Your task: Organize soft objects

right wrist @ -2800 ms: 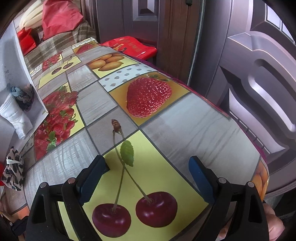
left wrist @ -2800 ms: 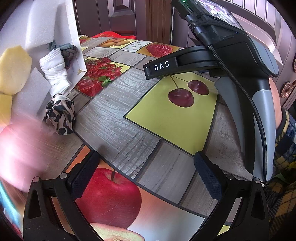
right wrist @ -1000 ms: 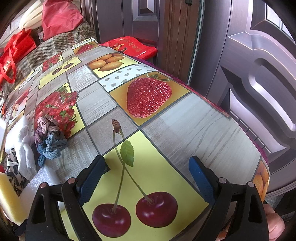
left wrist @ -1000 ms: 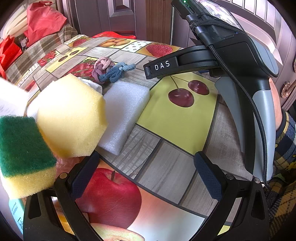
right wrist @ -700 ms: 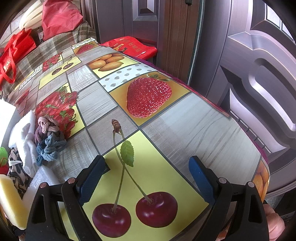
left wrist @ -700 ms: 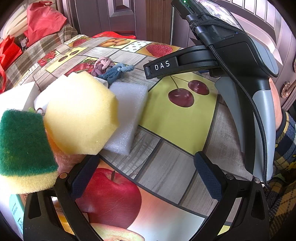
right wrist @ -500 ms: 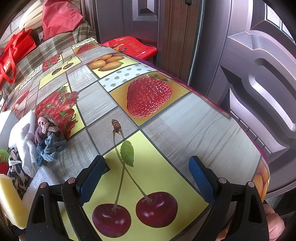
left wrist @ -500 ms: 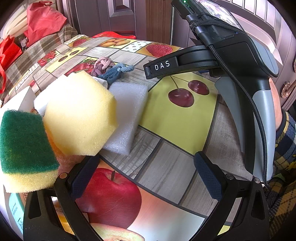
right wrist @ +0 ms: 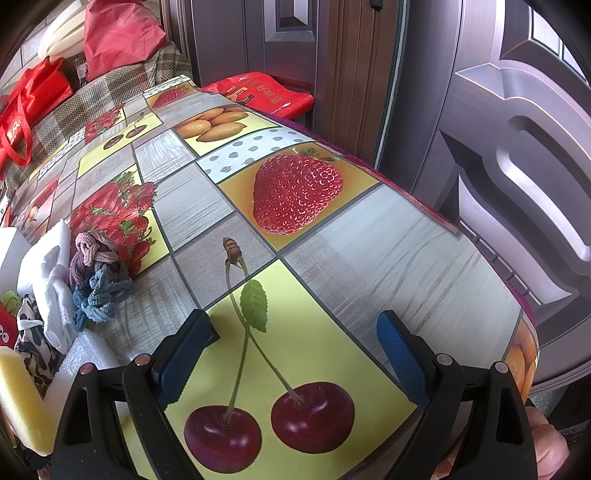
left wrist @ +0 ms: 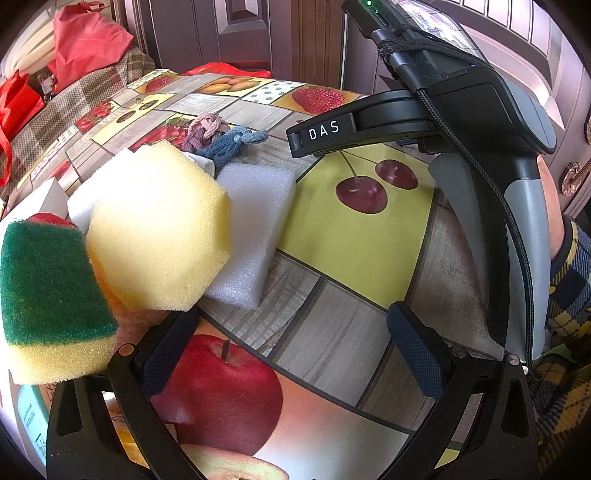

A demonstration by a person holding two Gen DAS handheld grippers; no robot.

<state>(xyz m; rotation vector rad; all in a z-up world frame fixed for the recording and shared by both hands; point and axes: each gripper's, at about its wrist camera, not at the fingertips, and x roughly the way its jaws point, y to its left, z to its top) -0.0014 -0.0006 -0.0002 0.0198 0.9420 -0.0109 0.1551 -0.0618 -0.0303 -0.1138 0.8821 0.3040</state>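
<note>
A pile of soft things lies at the left of the fruit-print table. In the left wrist view a yellow hexagonal sponge (left wrist: 155, 229) leans on a white foam block (left wrist: 255, 229), with a green-and-yellow scrub sponge (left wrist: 48, 295) nearest and pink and blue hair ties (left wrist: 221, 140) behind. My left gripper (left wrist: 291, 347) is open and empty just right of the sponges. My right gripper (right wrist: 291, 354) is open and empty over the cherry print; its body shows in the left wrist view (left wrist: 461, 110). The hair ties (right wrist: 96, 280), a white cloth (right wrist: 55, 291) and a leopard-print cloth (right wrist: 29, 339) lie to its left.
The tablecloth (right wrist: 388, 251) ends at a rounded edge on the right, by a dark door (right wrist: 517, 147). Red bags (right wrist: 118, 33) and a checked sofa lie beyond the far end. A white box corner (left wrist: 40, 195) stands at the left.
A white box that was tipped over the table 2.8 s ago has emptied the soft things onto it. In the last second the pile has settled slightly. Both grippers have stayed still.
</note>
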